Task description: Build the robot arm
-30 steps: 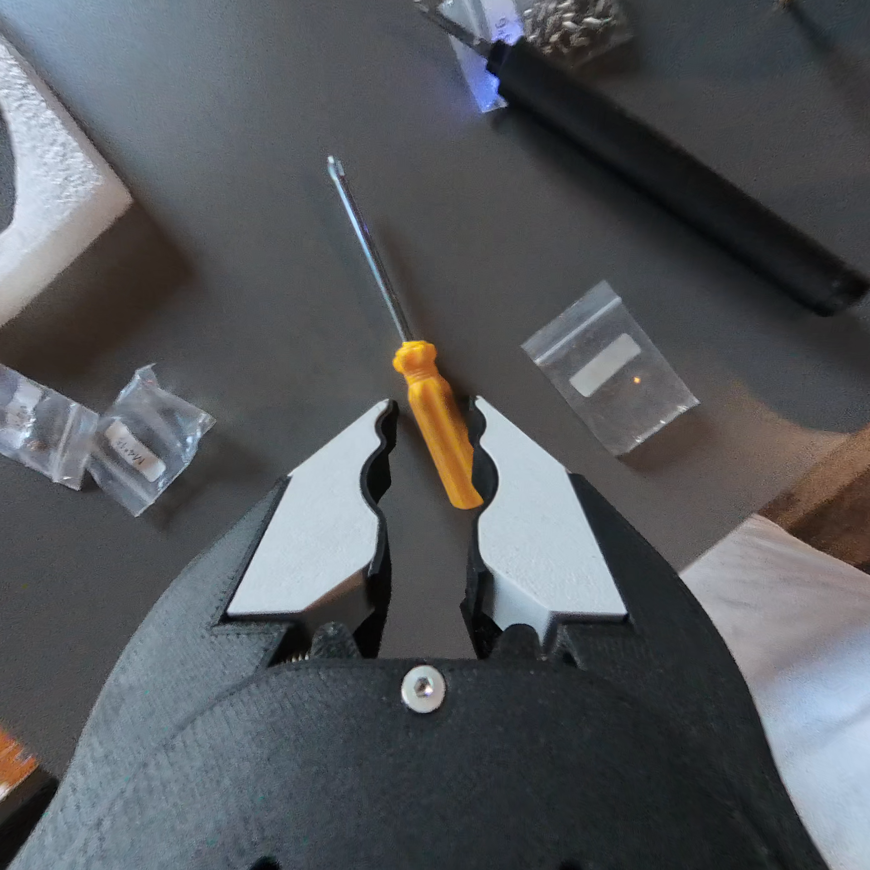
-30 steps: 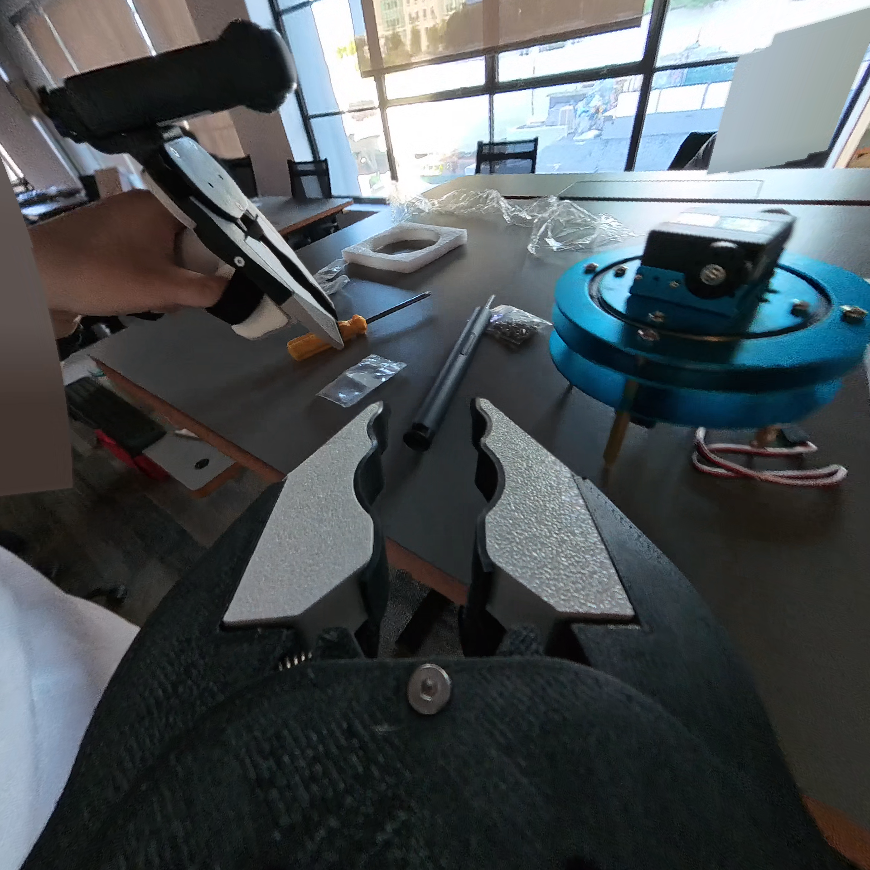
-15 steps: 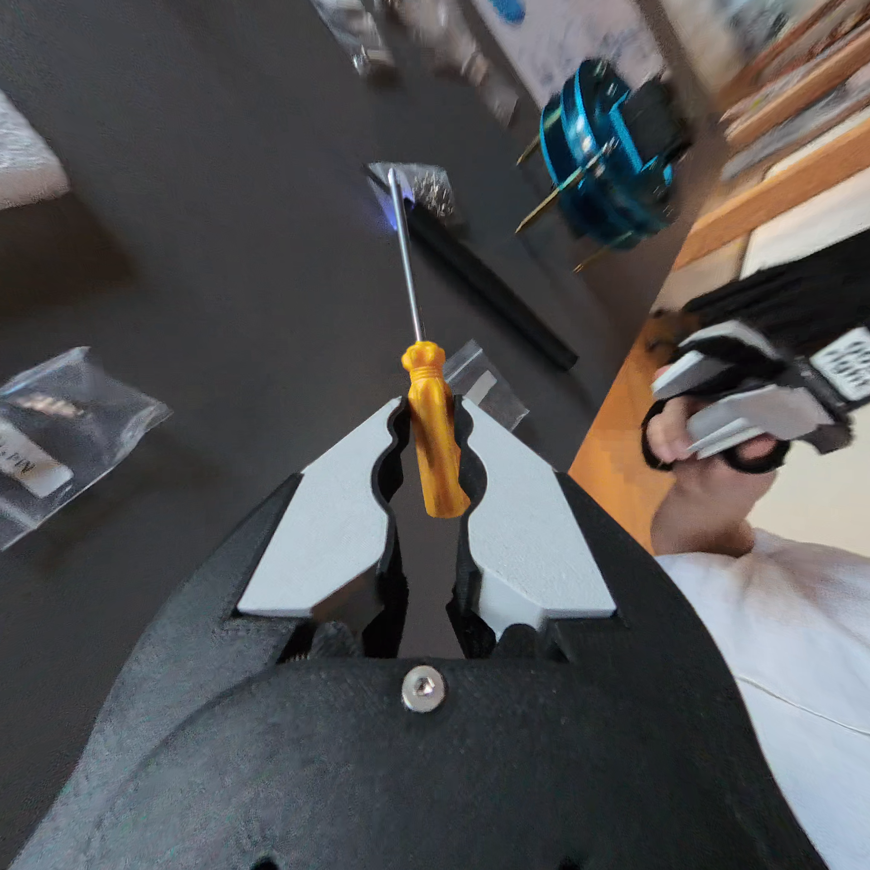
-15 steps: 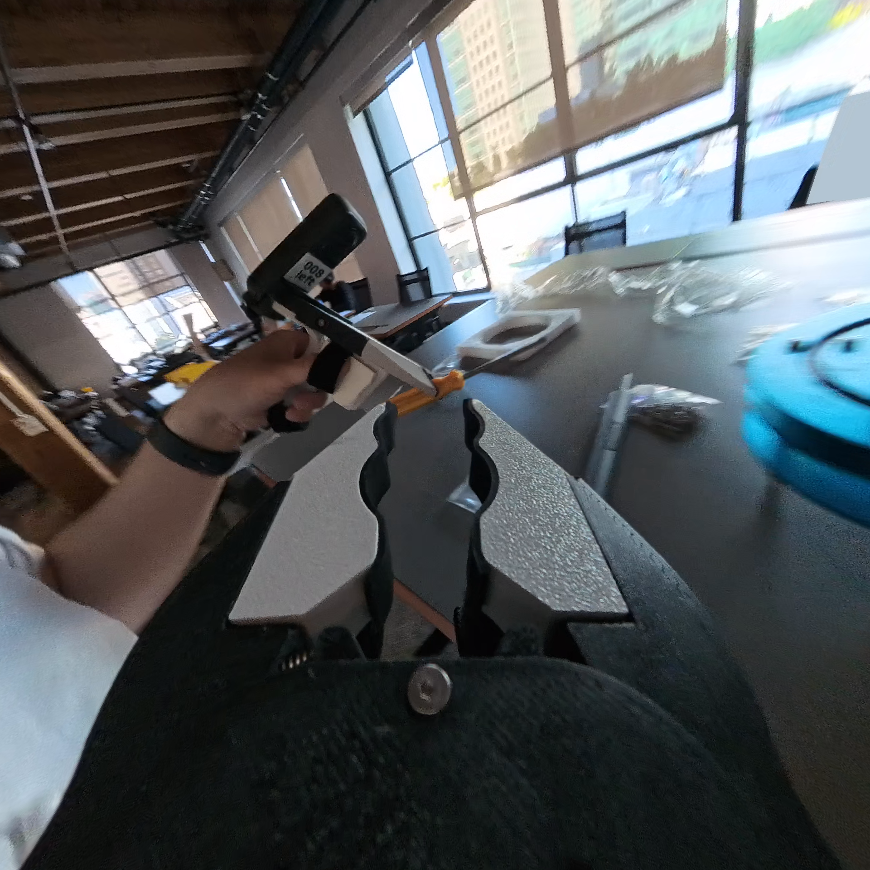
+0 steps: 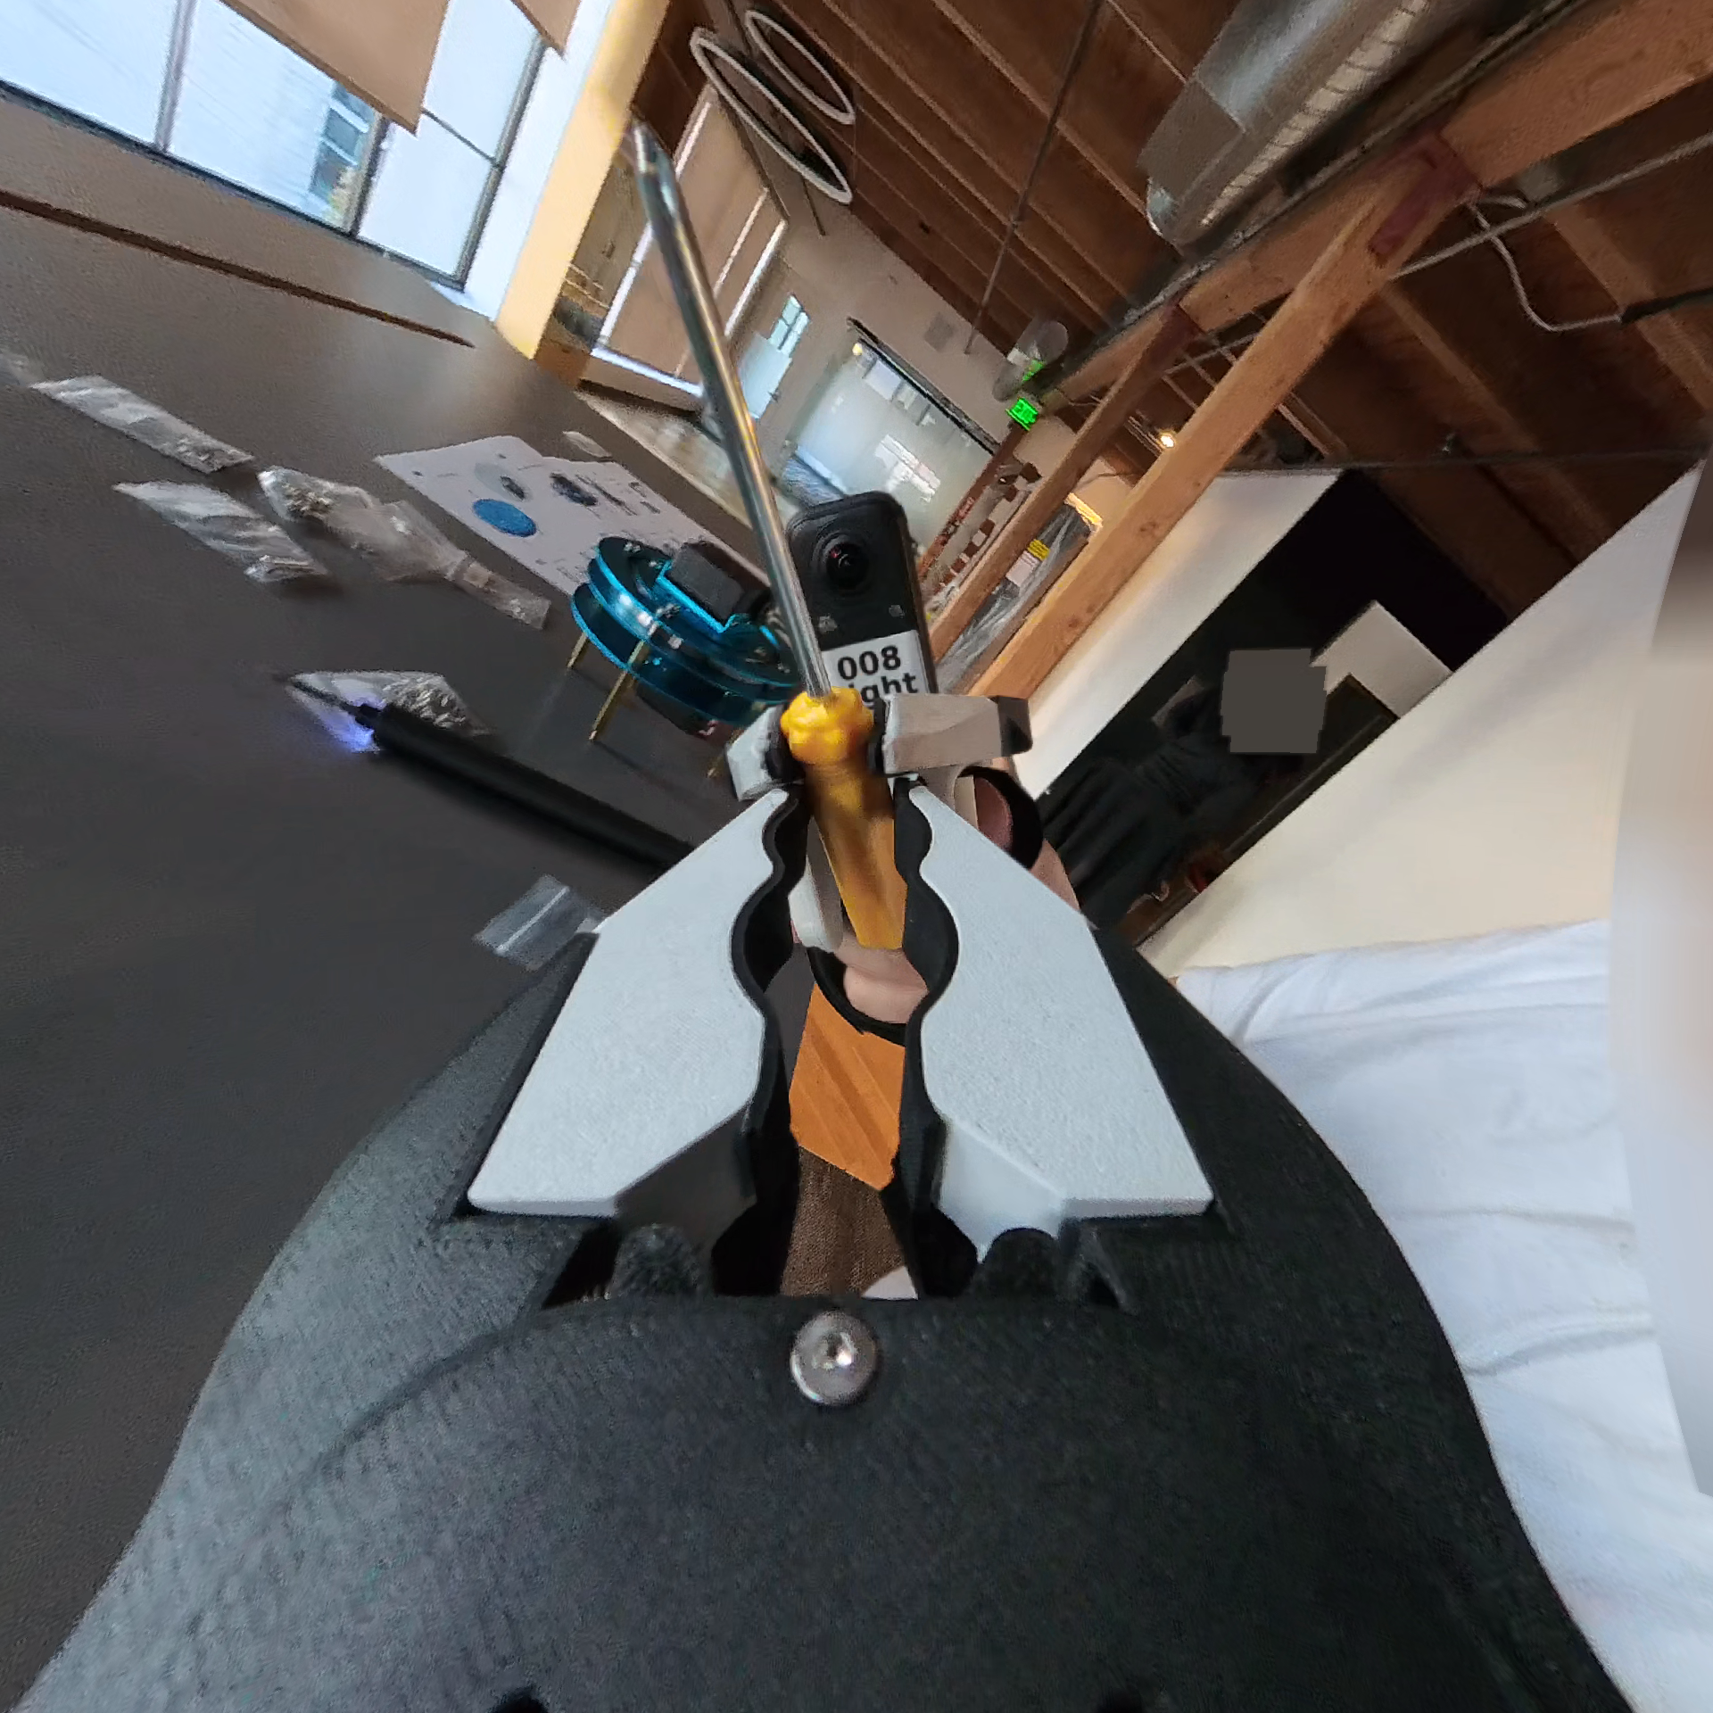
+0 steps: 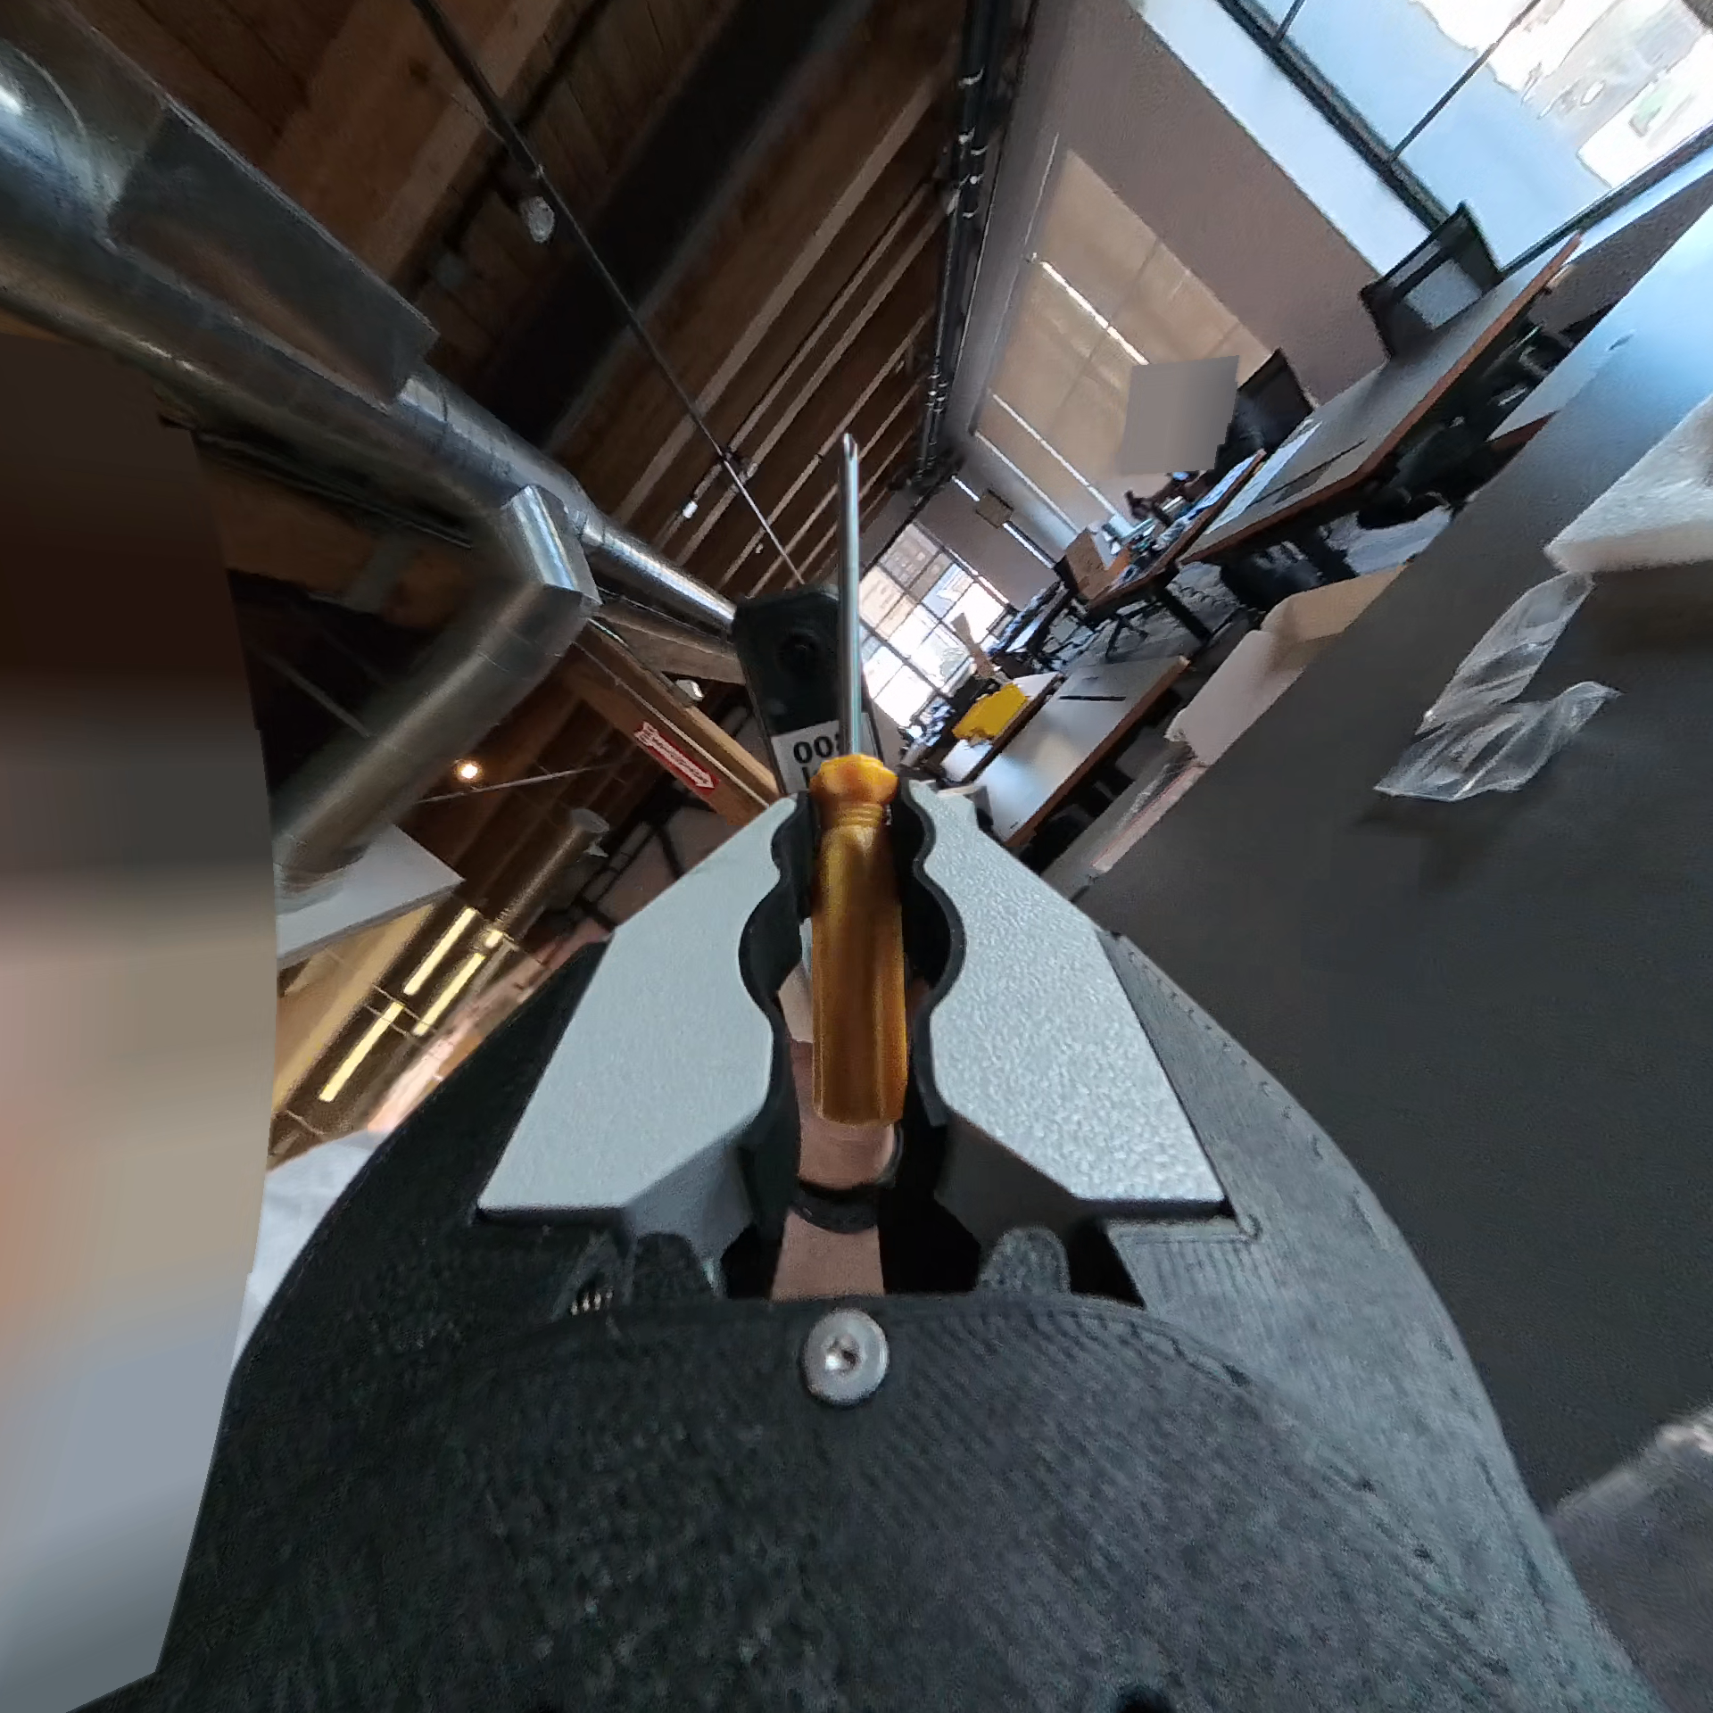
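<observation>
An orange-handled screwdriver (image 5: 848, 834) is held up in the air, its metal shaft (image 5: 714, 371) pointing up and away. My left gripper (image 5: 845, 806) is shut on the lower handle. The right gripper's grey fingers (image 5: 945, 732) clamp the handle's top just beyond mine. In the right wrist view the handle (image 6: 853, 945) lies between the fingers of my right gripper (image 6: 855, 806), which is shut on it, shaft upward. The left gripper's black camera body (image 6: 779, 649) shows behind the shaft.
On the dark table (image 5: 185, 834) stand a blue round base with a black servo (image 5: 667, 630), a black rod (image 5: 519, 779), bags of screws (image 5: 408, 691), a small clear bag (image 5: 533, 918) and a printed sheet (image 5: 547, 501). Clear bags (image 6: 1502, 732) and white foam (image 6: 1650, 519) lie farther off. Less than 4 cm separates the two grippers' tips.
My left gripper closed on the screwdriver and lifted it off the table, tilting it upward. My right gripper came over and closed on the same handle.
</observation>
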Available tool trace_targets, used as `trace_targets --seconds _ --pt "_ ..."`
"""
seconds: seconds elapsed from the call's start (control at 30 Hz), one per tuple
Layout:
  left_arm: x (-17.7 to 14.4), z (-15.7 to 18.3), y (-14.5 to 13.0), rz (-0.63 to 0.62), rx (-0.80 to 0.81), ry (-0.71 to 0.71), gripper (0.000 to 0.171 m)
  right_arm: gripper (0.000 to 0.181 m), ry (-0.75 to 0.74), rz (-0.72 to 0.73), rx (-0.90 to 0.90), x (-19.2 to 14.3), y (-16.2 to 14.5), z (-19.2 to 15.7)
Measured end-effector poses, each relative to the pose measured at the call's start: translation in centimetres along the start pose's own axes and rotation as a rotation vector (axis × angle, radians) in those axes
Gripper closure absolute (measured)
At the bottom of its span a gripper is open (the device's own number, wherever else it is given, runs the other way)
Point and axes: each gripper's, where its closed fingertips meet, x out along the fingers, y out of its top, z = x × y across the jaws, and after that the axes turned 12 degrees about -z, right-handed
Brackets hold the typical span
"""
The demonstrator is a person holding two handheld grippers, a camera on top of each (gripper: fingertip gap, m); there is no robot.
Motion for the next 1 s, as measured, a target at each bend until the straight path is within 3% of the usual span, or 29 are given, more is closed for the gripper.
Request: trace_targets --seconds 0.17,0.23,0.3,0.4,0.6,0.7,0.83,1.0 --pt "2.7 3.2 2.1 0.032 0.095 -0.074 0.15 0.167 -0.067 -0.035 -0.162 -3.0 1.6 -3.1" --pt "4.2 4.7 2.9 0.051 0.116 -0.095 0.133 0.167 -0.115 0.0 -0.259 -5.6 2.8 -4.8" --pt "6.1 5.4 3.5 0.058 0.143 -0.064 0.132 0.166 -0.179 0.034 -0.344 -9.6 3.9 -6.4" --pt "10.0 6.3 3.1 0.045 0.18 -0.001 0.132 0.166 -0.397 0.052 -0.493 -19.3 4.9 -7.8" --pt "19.7 7.6 2.4 0.101 0.206 0.118 0.134 0.167 -0.942 0.0 -0.65 -47.0 6.9 -10.6" --pt "24.7 8.1 2.6 0.161 0.178 0.136 0.135 0.166 -1.092 -0.033 -0.674 -58.0 8.3 -11.6" --pt "30.8 8.5 3.0 0.17 0.163 0.167 0.135 0.167 -1.144 -0.119 -0.648 -66.6 9.5 -9.9" --pt "37.8 6.8 1.4 0.05 0.199 0.27 0.134 0.166 -1.221 -0.264 -0.734 -72.9 10.7 -6.0"
